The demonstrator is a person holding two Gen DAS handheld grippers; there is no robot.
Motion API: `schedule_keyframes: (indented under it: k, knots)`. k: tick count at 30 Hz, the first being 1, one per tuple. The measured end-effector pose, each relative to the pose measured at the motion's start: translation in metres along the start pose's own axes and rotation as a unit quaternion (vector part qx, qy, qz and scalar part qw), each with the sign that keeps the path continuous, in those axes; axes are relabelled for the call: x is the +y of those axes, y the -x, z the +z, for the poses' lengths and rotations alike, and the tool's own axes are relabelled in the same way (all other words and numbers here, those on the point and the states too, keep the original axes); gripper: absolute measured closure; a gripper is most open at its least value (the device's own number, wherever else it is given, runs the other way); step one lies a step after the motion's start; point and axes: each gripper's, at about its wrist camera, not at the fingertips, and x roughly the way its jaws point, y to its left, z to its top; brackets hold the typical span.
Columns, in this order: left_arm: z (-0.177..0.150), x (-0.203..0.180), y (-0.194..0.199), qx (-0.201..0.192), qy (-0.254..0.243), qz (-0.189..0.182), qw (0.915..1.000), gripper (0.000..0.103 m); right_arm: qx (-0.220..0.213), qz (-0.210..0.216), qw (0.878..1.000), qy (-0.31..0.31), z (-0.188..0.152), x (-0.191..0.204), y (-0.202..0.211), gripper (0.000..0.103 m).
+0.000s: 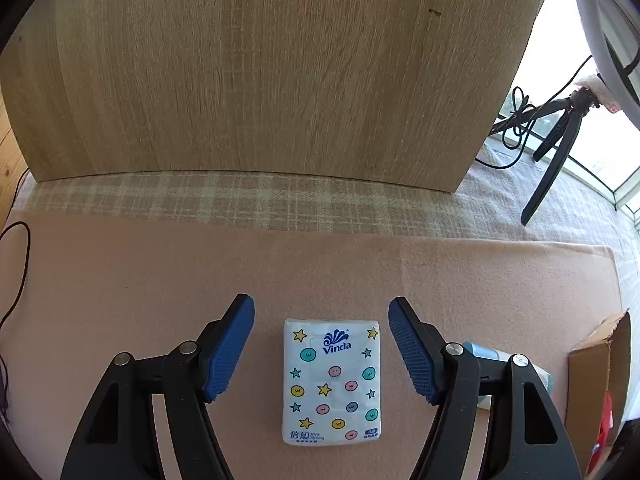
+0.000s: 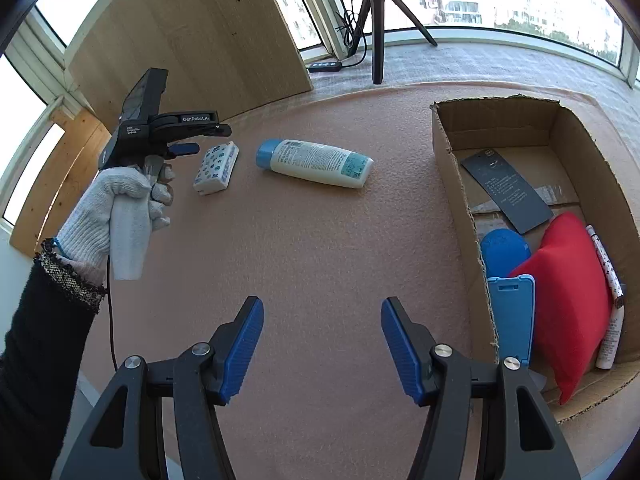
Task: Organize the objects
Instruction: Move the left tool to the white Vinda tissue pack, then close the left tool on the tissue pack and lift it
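A white tissue pack [image 1: 332, 380] printed with stars and smiley dots lies flat on the pink mat, between the spread blue fingers of my left gripper [image 1: 321, 312], untouched. From the right wrist view the same tissue pack [image 2: 216, 167] sits just right of the left gripper [image 2: 200, 140], held by a gloved hand [image 2: 120, 204]. A white bottle with a blue cap [image 2: 316, 162] lies on its side mid-mat. My right gripper [image 2: 322, 312] hangs open over bare mat, holding nothing. A cardboard box [image 2: 452, 168] stands to its right.
The box holds a red pouch [image 2: 568, 292], blue plastic items [image 2: 512, 316], a dark card [image 2: 506, 192] and a slim tube [image 2: 608, 320]. A wooden board [image 1: 260, 72] stands upright behind the mat. A black tripod [image 2: 378, 16] and cables stand by the window.
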Motion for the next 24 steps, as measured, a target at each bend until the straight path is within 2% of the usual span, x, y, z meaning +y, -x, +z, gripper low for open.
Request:
schedule_keyframes:
  k: [3,5,8,15,24]
  knots:
    - [0.002,0.002,-0.013,0.015,-0.004,0.010,0.9998,0.039,0.002,-0.004,1.000,-0.013,-0.004,-0.011,0.002,0.046]
    - [-0.001,0.003,-0.019,0.025,-0.007,0.008,0.9996,0.054,0.001,-0.006,1.000,-0.018,-0.003,-0.016,0.004,0.046]
    - [-0.010,0.004,-0.022,0.037,-0.008,0.001,0.9993,0.069,-0.002,-0.006,1.000,-0.019,0.000,-0.019,0.005,0.046]
    - [-0.057,0.011,-0.001,0.015,0.031,-0.021,0.9992,0.069,0.002,0.015,1.000,-0.007,0.005,-0.015,-0.001,0.046]
    - [-0.160,0.001,0.046,-0.019,0.095,-0.042,0.9944,0.070,0.011,0.047,0.999,0.022,0.006,-0.007,-0.006,0.046]
